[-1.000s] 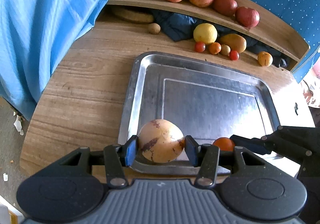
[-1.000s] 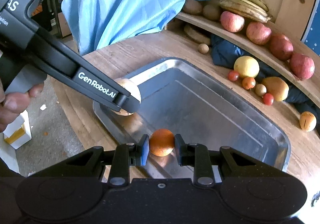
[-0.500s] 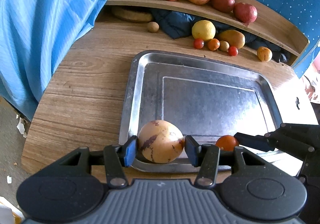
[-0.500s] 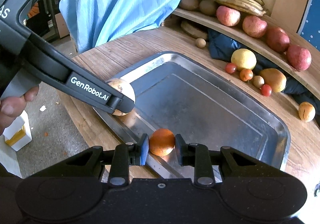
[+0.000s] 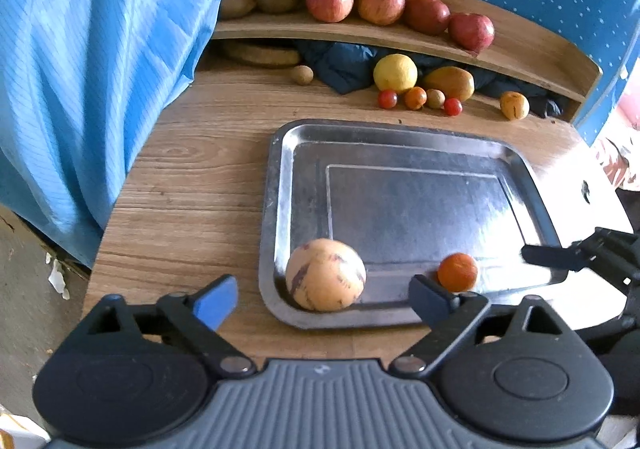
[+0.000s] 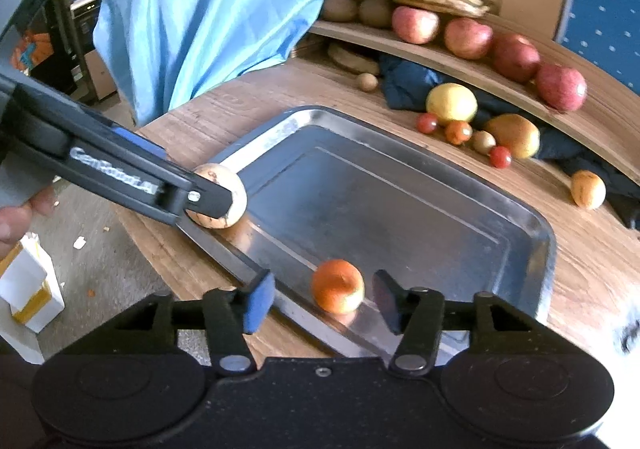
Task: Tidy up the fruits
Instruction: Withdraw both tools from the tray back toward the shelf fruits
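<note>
Left claw [image 5: 324, 303]: jaws opening, pads clear of the pale streaked fruit [image 5: 325, 275], which rests between them in the near corner of the steel tray [image 5: 400, 137]. Right claw [image 6: 322, 299]: jaws opening, the orange fruit [image 6: 337, 285] sits on the tray floor between its pads, untouched. Tray lies on the wooden worktop [image 5: 192, 189]. Ahead of both claws, 4 red apples [image 5: 380, 5] line the shelf [image 5: 520, 53].

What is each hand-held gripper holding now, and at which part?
Nothing. The left hand-held gripper is opening around the speckled fruit; the right hand-held gripper is opening around the orange fruit. Both fruits rest in the tray.
</note>
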Demonstrator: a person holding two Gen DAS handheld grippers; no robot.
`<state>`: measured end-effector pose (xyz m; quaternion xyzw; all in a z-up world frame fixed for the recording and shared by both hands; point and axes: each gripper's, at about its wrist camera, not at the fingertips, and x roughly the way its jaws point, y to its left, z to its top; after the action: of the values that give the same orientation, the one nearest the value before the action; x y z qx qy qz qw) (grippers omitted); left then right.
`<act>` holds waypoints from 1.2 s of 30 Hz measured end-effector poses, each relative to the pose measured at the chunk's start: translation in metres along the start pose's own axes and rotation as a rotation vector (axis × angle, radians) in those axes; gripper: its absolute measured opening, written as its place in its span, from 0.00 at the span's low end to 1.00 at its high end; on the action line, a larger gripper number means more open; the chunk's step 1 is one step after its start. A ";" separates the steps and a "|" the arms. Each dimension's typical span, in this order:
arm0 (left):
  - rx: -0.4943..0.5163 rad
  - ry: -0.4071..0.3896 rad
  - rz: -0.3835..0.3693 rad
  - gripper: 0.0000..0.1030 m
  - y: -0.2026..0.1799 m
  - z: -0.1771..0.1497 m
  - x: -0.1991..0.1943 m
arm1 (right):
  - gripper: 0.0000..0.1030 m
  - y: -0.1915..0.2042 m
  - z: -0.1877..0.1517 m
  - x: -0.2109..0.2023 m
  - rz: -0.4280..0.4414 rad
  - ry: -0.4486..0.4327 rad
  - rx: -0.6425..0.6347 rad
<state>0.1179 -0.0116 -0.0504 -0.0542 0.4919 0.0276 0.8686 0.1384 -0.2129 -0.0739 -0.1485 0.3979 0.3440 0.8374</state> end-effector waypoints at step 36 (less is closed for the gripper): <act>0.114 0.031 0.220 0.99 0.009 0.028 0.002 | 0.99 -0.066 -0.028 -0.041 -0.221 0.086 0.337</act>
<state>0.1420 0.0004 -0.0379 0.0491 0.5090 0.0938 0.8542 0.1499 -0.2934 -0.0618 -0.0636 0.4665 0.1720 0.8653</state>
